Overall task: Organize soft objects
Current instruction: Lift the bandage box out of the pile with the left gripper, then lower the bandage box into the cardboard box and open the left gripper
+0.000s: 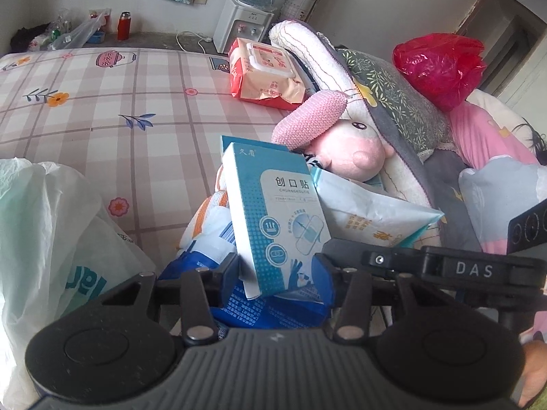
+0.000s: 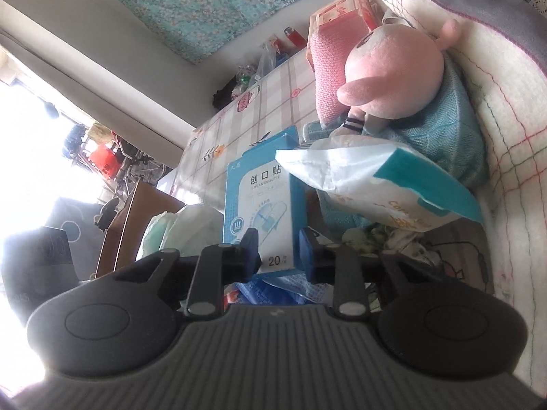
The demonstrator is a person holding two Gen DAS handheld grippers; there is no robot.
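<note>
Left wrist view: the left gripper is clamping the bandage box, tilting near the pink plush toy. Right wrist view: the right gripper is clamping the same box's near end.

Left gripper angled downward, jaws partly apart, the box standing between them. Right gripper tilted down too and rolled well over, narrower, blue fingers flanking the same box's lower end.
</note>
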